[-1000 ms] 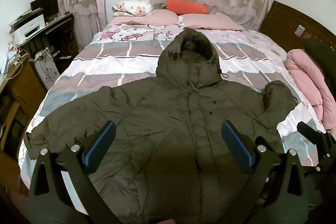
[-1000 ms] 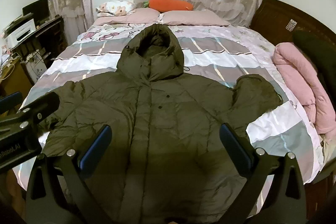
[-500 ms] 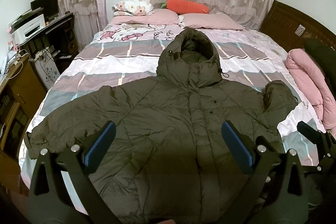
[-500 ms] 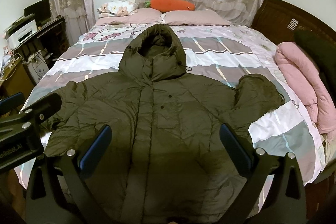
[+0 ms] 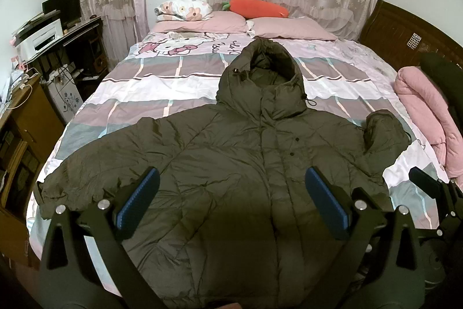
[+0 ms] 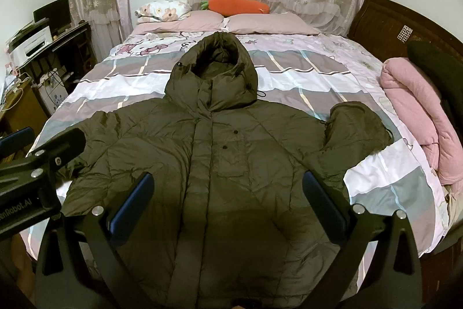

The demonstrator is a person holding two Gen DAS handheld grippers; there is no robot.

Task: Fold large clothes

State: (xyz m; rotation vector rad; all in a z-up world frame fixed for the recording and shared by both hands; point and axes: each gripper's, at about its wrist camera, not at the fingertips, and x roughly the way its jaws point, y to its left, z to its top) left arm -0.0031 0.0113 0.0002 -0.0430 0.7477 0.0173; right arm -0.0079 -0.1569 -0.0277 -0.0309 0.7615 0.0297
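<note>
A large olive-green hooded puffer jacket (image 5: pixel 231 164) lies front up on the bed (image 5: pixel 150 83), hood toward the pillows. It also shows in the right wrist view (image 6: pixel 220 158). Its left sleeve stretches to the bed's left edge. Its right sleeve is bent upward at the cuff (image 6: pixel 356 123). My left gripper (image 5: pixel 231 199) is open and empty, held above the jacket's lower body. My right gripper (image 6: pixel 225 199) is open and empty, also above the lower body. Each gripper shows at the edge of the other's view, the left one (image 6: pixel 37 161) and the right one (image 5: pixel 434 187).
Pink pillows (image 5: pixel 289 28) and an orange carrot cushion (image 5: pixel 257 7) lie at the head of the bed. A rolled pink blanket (image 5: pixel 425 118) lies on the right edge. A desk with a printer (image 5: pixel 43 36) stands left. A dark wooden headboard (image 6: pixel 405 22) is at right.
Both grippers have shifted slightly, the views drifting a little toward the foot of the bed. The jacket has not moved. Both grippers stay open.
</note>
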